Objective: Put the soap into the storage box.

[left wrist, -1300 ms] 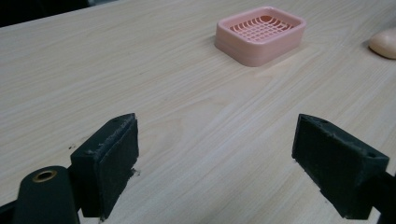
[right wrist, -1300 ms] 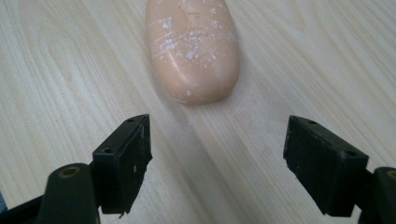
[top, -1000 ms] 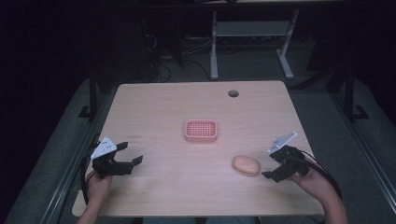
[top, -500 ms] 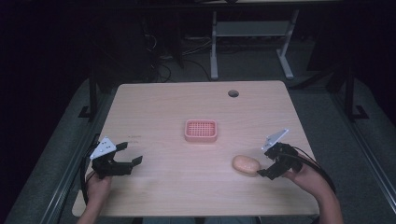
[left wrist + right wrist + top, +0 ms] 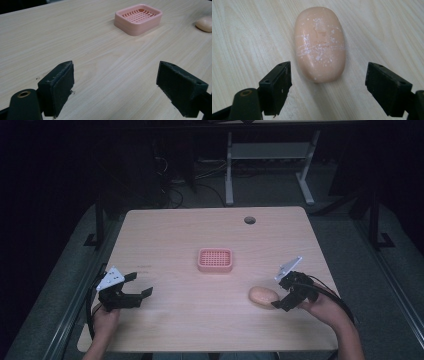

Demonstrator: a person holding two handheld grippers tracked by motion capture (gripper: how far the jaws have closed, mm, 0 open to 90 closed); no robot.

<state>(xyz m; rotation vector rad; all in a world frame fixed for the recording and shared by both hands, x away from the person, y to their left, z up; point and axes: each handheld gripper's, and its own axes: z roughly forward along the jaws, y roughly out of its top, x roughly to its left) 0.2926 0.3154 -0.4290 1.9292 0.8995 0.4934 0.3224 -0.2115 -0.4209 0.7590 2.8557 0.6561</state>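
At about five o'clock on the table [image 5: 175, 235], the peach soap bar [image 5: 263, 295] lies flat just ahead of the right gripper [image 5: 280, 301], whose jaws stand wide apart, untouching. A faint stamped mark on the soap cannot be read. The pink soap dish [image 5: 215, 260] sits centrally. At eight o'clock, the left gripper [image 5: 140, 285] gapes empty.

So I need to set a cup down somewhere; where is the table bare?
Bare: between the soap dish and the far edge by the table's hole, and between the left gripper and the soap. Crowded: around the right gripper.
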